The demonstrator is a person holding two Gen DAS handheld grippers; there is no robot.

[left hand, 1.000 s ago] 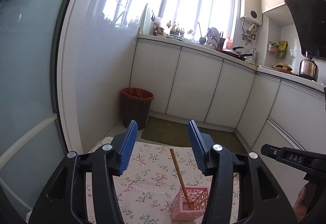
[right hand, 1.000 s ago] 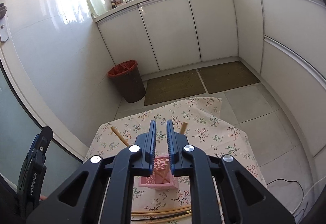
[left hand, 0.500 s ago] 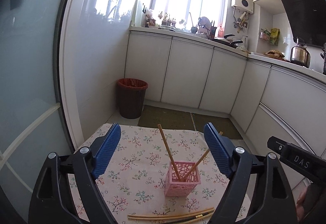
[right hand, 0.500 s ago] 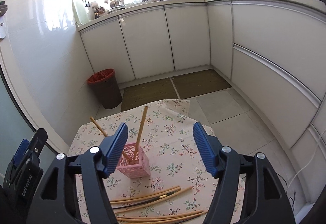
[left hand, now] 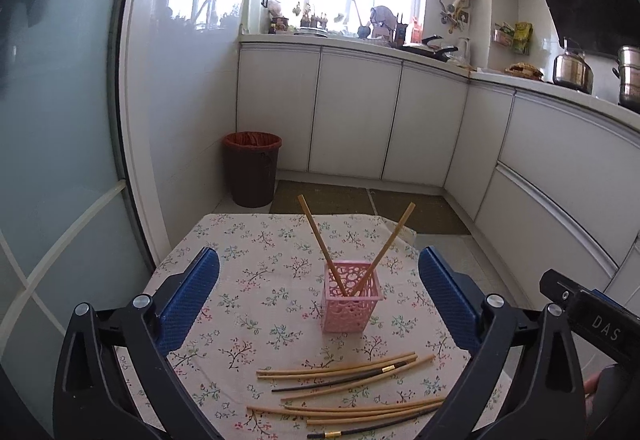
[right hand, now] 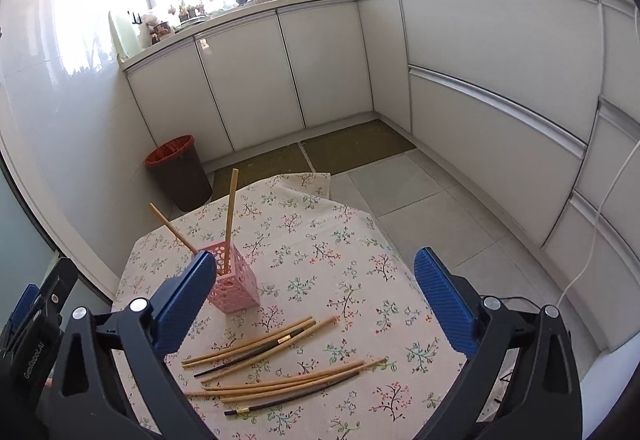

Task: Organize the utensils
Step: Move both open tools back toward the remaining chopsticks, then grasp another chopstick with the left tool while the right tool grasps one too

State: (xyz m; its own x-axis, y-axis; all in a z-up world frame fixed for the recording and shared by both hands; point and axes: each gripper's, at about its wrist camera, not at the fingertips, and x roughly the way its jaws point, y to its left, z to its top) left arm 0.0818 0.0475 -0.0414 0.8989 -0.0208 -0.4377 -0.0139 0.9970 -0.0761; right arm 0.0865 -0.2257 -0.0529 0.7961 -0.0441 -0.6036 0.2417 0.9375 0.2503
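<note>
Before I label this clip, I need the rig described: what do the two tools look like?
Both match: the left tool and right tool have glossy black plastic frames with triangular cut-outs, silver round bolts at the pivots, and two blue ribbed pads. White lettering marks each body seen from the other camera: "DAS" on the right one, "GenRobot.AI" on the left. No cables or sleeves show.

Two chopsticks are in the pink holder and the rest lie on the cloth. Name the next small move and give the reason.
Probably lower the right tool onto the nearer pile of loose chopsticks and close on one. Its jaws are opening with nothing between them, only two chopsticks stand in the pink holder, and about ten lie flat on the floral tablecloth just below the tool.
</note>
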